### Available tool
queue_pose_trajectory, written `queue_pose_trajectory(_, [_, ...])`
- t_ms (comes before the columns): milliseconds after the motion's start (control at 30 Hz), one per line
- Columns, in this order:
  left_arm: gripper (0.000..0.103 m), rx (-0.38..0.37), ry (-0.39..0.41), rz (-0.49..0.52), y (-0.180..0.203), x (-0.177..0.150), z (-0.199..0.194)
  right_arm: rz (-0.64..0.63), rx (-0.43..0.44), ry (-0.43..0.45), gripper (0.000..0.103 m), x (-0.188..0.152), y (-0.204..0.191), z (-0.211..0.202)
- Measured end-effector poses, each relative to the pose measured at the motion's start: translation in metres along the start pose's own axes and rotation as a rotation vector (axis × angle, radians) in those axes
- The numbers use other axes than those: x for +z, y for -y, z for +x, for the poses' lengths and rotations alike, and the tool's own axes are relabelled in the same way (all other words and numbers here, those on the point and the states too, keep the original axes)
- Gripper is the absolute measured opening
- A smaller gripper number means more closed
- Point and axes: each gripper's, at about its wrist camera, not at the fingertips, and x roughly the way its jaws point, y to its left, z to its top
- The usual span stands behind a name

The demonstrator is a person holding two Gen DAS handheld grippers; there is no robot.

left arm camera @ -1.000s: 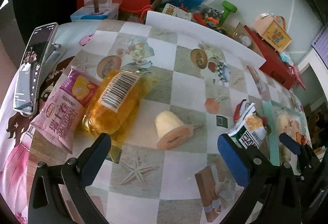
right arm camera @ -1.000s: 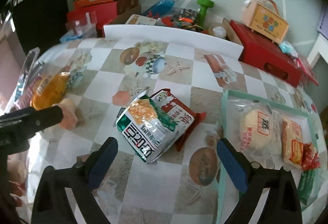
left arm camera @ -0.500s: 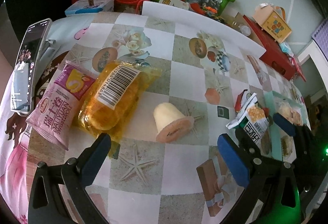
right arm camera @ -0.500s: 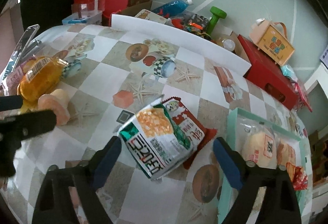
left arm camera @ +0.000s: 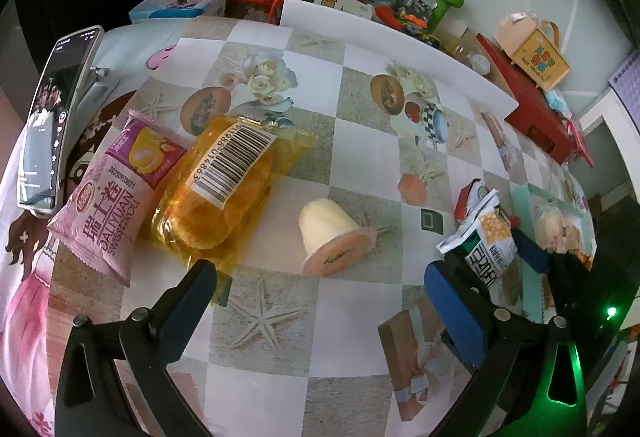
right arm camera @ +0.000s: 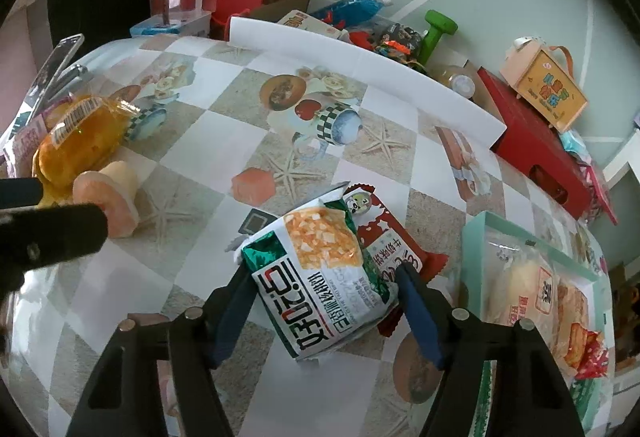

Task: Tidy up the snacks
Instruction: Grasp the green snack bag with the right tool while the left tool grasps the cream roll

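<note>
The right claw (right arm camera: 326, 311) has just been closing on the green-and-white snack bag (right arm camera: 320, 273), which lies between its blue pads at the near centre of the bench (right arm camera: 224, 157). Both pads appear to press the bag's sides, so it reads as grasped. The bag sits partly on a red snack packet (right arm camera: 394, 245), just left of the mint-green tray (right arm camera: 476, 233) that already holds wrapped pastries.

The left claw (left arm camera: 316, 301) hangs released, holding nothing, over the near left of the bench. Beyond it lie a jelly cup (left arm camera: 332, 237) on its side, a yellow packet (left arm camera: 224, 189) and a pink Swiss-roll packet (left arm camera: 116, 197), these two touching.

Handling judgement: the bag looks light, air-puffed and crinkly, with a slick film surface. Its contents are likely brittle. A squeeze across the puffed middle may slip or crush; a hold nearer the sealed end would be firmer. The red packet beneath could drag along when the bag is lifted.
</note>
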Motion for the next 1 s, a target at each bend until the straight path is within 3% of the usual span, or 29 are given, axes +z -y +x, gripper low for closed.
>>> queue_pose_trajectory(533, [0.101, -0.02, 0.058, 0.056, 0.02, 0.002, -0.008, 0.117, 0.082, -0.088, 0.07, -0.02, 0.011, -0.009])
queue_pose_trajectory(600, [0.093, -0.021, 0.062, 0.057, 0.022, 0.004, -0.006, 0.145, 0.092, -0.113, 0.07, -0.023, 0.014, -0.007])
queue_pose_trajectory(967, [0.085, 0.001, 0.049, 0.016, 0.02, 0.006, 0.02, 0.207, 0.126, -0.155, 0.069, -0.027, 0.022, -0.002])
queue_pose_trajectory(1000, [0.077, 0.002, 0.051, 0.012, 0.019, 0.006, 0.022, 0.207, 0.127, -0.155, 0.069, -0.027, 0.022, -0.002])
